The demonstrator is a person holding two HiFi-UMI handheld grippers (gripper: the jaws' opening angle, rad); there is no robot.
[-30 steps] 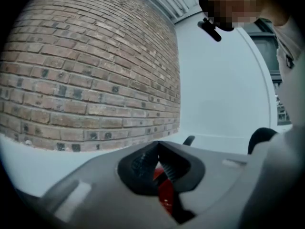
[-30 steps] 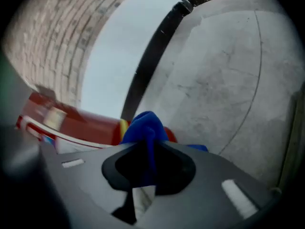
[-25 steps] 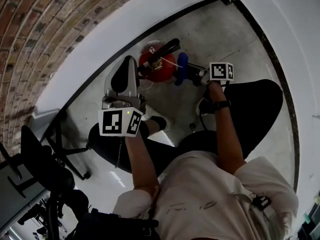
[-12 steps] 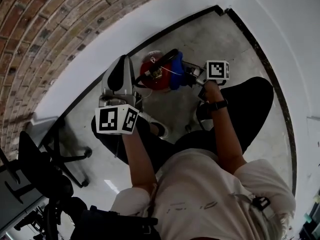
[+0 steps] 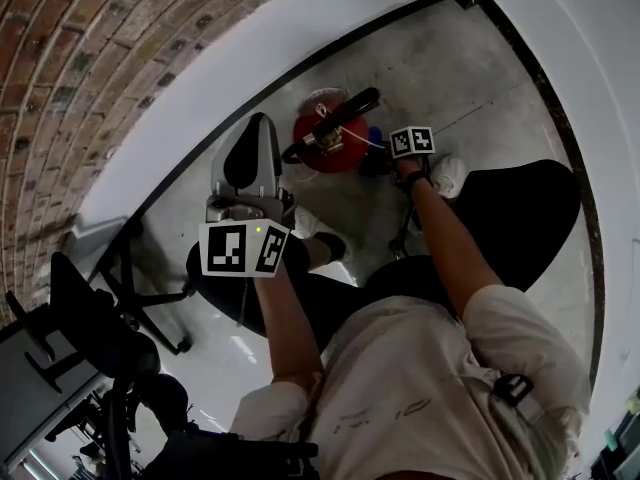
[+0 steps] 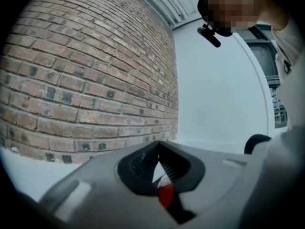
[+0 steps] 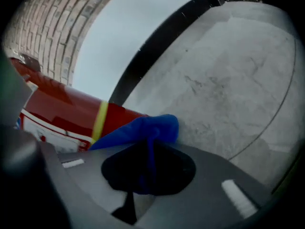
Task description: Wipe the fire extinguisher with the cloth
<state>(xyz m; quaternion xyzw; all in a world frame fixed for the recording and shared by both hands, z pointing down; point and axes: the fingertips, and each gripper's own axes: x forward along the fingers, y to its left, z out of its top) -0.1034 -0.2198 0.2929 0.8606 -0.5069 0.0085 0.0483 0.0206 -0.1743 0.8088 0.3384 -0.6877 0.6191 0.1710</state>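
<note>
Plainly, the weak spot is that the fire extinguisher stands free on the floor, at the far side of the scene, just beside the black skirting of the white wall, with nothing steadying it. The right tool is clamped on a bunched fold of the blue cloth, and the cloth lies against the red body near its yellow band. The left tool has its jaws together at the tips and grips nothing. It hangs to the left of the extinguisher, aimed toward the brick wall, and as far as the head view shows it is near the cylinder but not on it. A firm sideways stroke from the right could therefore rock the extinguisher, slide it into the skirting or tip it over to the left. Only a small pinch of fabric sits between the right jaws, so dragging it hard over the body could pull it loose and drop it on the dusty floor. If the cloth shifts, the hard jaw ends could scrape the paint or the label. A stroke carried up toward the black handle could snag the cloth there and jerk the whole cylinder.
</note>
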